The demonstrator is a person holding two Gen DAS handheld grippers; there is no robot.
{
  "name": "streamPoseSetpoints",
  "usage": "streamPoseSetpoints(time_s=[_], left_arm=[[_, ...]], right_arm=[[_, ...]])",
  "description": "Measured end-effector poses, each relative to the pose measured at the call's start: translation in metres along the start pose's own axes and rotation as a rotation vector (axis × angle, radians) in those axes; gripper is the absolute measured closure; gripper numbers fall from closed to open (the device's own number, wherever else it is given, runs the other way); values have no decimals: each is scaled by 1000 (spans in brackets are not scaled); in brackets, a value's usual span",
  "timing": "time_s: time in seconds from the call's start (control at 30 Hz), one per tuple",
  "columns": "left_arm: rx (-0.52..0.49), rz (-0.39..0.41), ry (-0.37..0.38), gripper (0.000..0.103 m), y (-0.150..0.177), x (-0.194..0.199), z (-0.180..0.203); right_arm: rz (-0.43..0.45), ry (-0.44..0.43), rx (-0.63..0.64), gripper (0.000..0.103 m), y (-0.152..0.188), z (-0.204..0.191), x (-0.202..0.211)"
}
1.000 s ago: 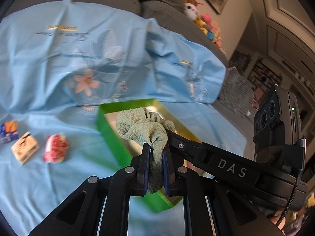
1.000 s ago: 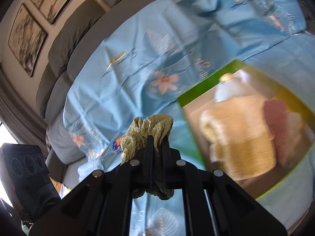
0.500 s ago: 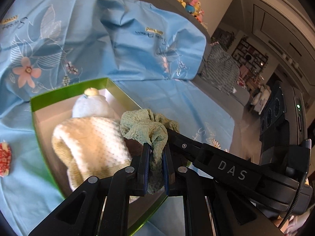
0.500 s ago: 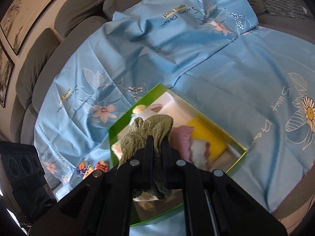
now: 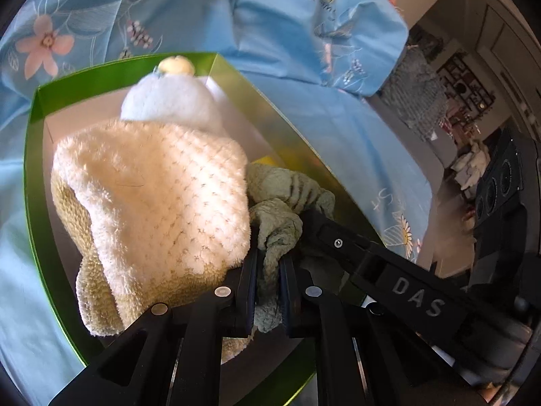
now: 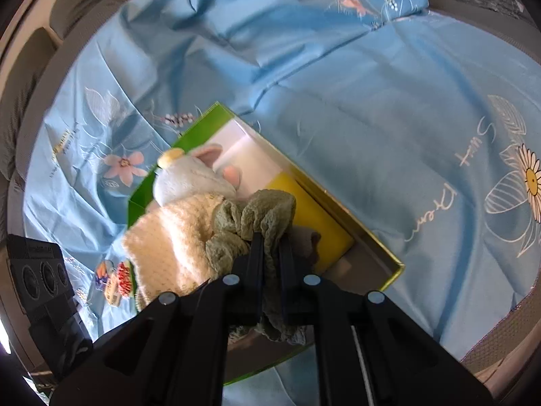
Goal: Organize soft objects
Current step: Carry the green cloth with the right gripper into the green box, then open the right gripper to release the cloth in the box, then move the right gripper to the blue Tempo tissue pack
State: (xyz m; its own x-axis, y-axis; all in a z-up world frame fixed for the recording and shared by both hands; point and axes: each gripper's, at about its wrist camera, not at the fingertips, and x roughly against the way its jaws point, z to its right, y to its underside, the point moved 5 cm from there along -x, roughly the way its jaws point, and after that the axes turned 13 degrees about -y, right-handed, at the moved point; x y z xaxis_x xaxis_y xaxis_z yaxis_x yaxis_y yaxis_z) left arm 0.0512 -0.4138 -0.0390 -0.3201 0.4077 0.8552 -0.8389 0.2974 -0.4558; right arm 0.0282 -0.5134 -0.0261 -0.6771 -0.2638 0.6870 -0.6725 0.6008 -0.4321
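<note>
A light blue flowered sheet (image 6: pixel 389 108) covers the sofa, and a green box (image 5: pixel 32 176) lies on it. Both the left gripper (image 5: pixel 267 260) and the right gripper (image 6: pixel 270 240) are clenched on one green cloth (image 5: pixel 280 199), which hangs over the box beside a cream knitted hat (image 5: pixel 159 196).

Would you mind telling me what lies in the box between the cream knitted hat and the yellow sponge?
The green cloth lies bunched there, pinched by both the right gripper and the left gripper. The right wrist view shows it best, with the cream knitted hat on one side and the yellow sponge on the other.
</note>
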Motion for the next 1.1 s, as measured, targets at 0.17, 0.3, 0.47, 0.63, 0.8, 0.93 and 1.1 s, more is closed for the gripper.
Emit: streamPoseSetpoints(time_s=[0.17,0.3,0.47,0.63,0.8,0.93,1.1], left_arm=[[-8,-24,-36,92,4,-4,-2],[11,-40,-48,92,5,-8,-6],[20,-48,-52,92,6,-9,-7],[37,-39,-6,91,5,1,-5],[31,-32,13,71,7,17,-6],[28,7,12,48,7,35,-7],[30,40,-7,26,9,53,-13]], right_arm=[[-9,66,36,93,0,-2,-2],[-11,93,32,95,-1,1,-3],[-11,97,34,95,0,1,-2],[15,48,16,69,1,-3,7],[94,75,50,29,-1,-10,22],[129,44,25,27,-4,-10,33],[190,61,45,10,-4,-18,47]])
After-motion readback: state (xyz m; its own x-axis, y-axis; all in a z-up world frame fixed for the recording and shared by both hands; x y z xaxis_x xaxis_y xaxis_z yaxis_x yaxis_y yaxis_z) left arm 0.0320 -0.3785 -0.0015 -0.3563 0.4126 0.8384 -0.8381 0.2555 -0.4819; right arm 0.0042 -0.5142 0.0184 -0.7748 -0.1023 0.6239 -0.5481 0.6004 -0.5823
